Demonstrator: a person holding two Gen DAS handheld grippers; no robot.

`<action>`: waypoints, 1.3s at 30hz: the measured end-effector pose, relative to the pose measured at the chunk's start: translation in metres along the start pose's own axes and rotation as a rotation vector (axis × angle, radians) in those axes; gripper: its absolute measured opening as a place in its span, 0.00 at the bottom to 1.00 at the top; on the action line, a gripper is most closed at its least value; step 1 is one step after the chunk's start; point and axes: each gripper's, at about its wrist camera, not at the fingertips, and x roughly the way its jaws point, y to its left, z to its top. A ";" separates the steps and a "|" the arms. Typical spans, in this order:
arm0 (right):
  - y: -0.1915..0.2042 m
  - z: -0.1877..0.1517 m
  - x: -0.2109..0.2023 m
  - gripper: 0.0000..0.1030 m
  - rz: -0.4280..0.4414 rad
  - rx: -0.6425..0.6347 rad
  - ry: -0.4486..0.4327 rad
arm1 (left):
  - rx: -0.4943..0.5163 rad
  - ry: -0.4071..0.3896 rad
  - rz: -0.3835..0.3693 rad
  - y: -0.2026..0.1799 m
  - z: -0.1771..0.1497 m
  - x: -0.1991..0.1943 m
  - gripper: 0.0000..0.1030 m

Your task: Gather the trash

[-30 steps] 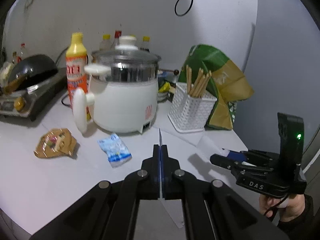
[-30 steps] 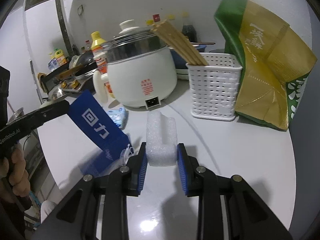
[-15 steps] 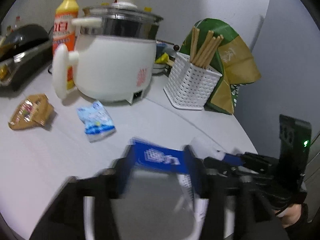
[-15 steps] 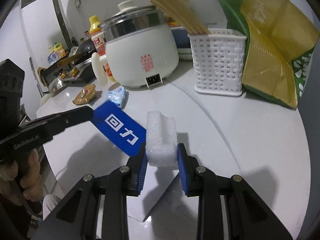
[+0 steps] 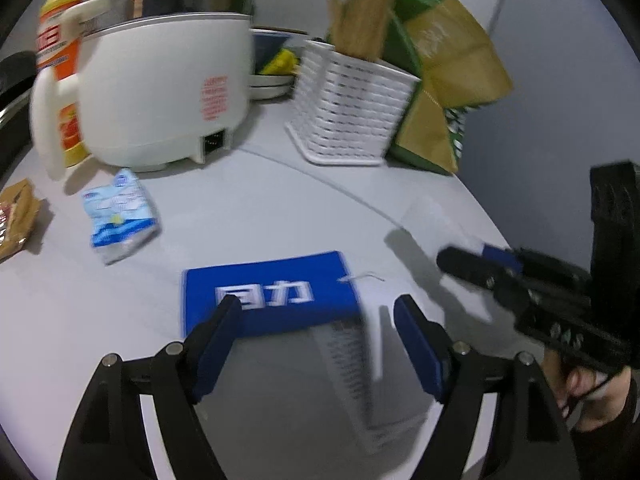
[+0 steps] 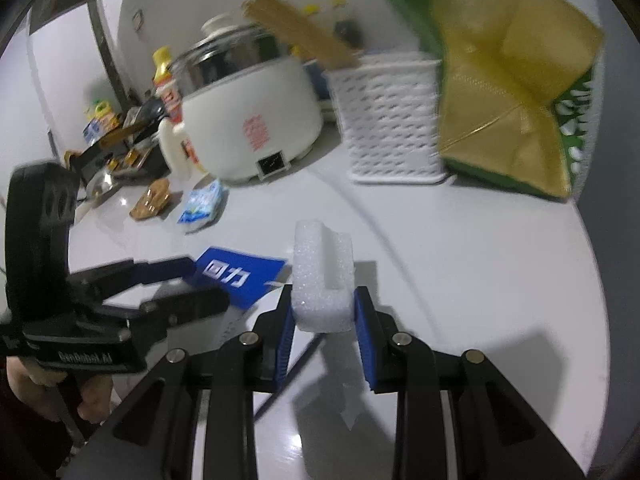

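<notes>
A blue card with white characters (image 5: 268,292), joined to a white printed sheet (image 5: 356,364), lies flat on the white table (image 5: 240,208) just ahead of my left gripper (image 5: 318,308). That gripper's jaws are opening and its pads do not touch the card. My right gripper (image 6: 324,296) is shut on a white foam block (image 6: 322,264) and holds it above the table. In the left wrist view the right gripper (image 5: 500,268) sits at the right. A blue-white packet (image 5: 118,210) and a brown wrapper (image 5: 14,216) lie at the left.
A white electric cooker (image 5: 160,92) stands at the back, with an orange bottle (image 5: 56,40) beside it. To the right are a white basket of chopsticks (image 5: 352,108) and a green-gold bag (image 5: 440,80). A stove with a pan (image 6: 120,148) is far left.
My left gripper went from shut on the blue card to open, and the card now lies on the table. Both grippers have come lower. The right still grips the foam.
</notes>
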 end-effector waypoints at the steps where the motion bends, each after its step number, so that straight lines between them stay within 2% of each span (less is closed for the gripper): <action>1: -0.005 0.001 -0.003 0.26 -0.008 0.005 -0.004 | 0.009 0.006 -0.007 -0.005 0.000 0.001 0.76; 6: -0.030 0.001 -0.012 0.26 -0.049 0.042 -0.018 | 0.075 0.063 -0.040 -0.033 -0.006 0.015 0.76; 15: -0.067 -0.003 -0.035 0.26 -0.095 0.094 -0.051 | 0.242 0.061 0.120 -0.066 -0.012 0.032 0.75; 16: -0.070 -0.004 -0.038 0.26 -0.097 0.099 -0.054 | 0.245 0.051 0.119 -0.066 -0.012 0.030 0.71; 18: -0.072 -0.004 -0.041 0.26 -0.099 0.102 -0.059 | 0.248 0.038 0.123 -0.064 -0.013 0.026 0.47; 24: -0.069 -0.006 -0.042 0.26 -0.094 0.103 -0.061 | 0.218 0.033 0.112 -0.054 -0.016 0.015 0.46; 33: -0.047 -0.003 -0.047 0.26 -0.075 0.068 -0.075 | 0.189 -0.057 0.136 -0.043 -0.014 -0.026 0.46; 39: -0.022 0.000 -0.057 0.26 -0.058 0.029 -0.092 | 0.155 -0.137 0.160 -0.030 -0.013 -0.068 0.46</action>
